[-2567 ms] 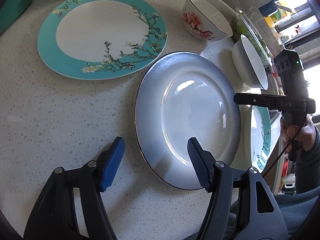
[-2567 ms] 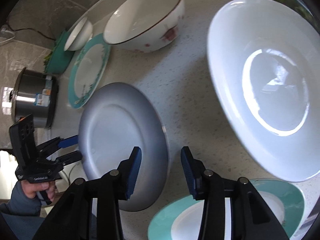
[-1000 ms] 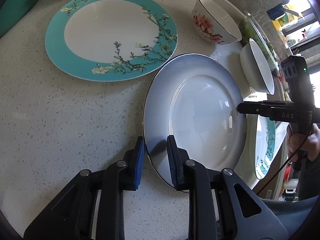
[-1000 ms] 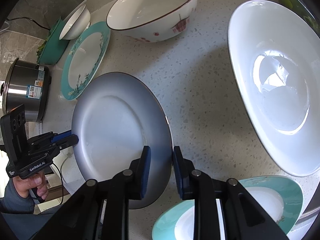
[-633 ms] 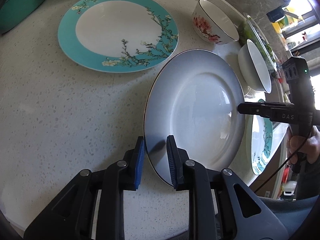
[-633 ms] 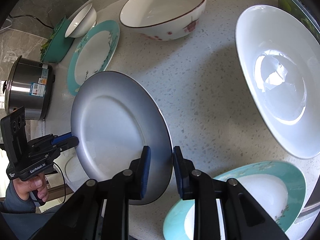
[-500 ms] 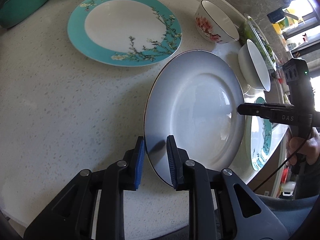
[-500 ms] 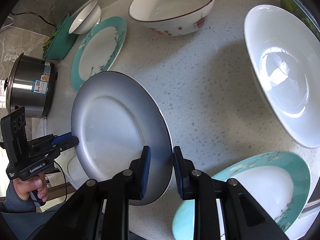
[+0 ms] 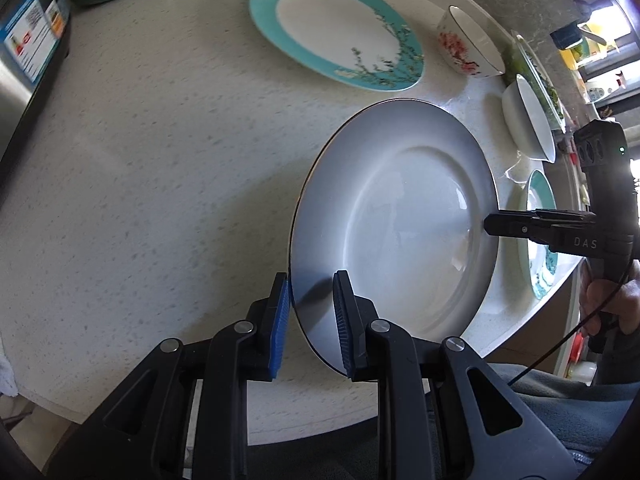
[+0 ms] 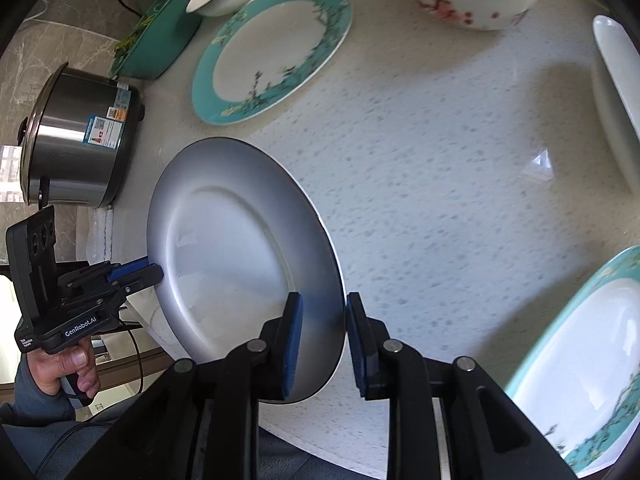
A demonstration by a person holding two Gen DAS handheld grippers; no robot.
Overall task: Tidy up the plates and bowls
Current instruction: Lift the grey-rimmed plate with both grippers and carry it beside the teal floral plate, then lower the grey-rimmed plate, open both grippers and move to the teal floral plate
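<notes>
- left gripper [image 9: 308, 316] pinches the near rim of the grey plate [image 9: 400, 220], which has come up off the speckled counter [image 9: 160, 160] and now hangs over its front edge.
- right gripper [image 10: 322, 336] clamps the opposite rim.
- teal plate [image 9: 340, 24] has slid farther away; likely the grey plate is being carried to a stacking spot.

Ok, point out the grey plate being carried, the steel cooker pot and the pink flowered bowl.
grey plate [image 9: 400, 232], left wrist view, centre well.
steel cooker pot [image 10: 76, 140], right wrist view, side wall.
pink flowered bowl [image 9: 466, 50], left wrist view, outer side.
</notes>
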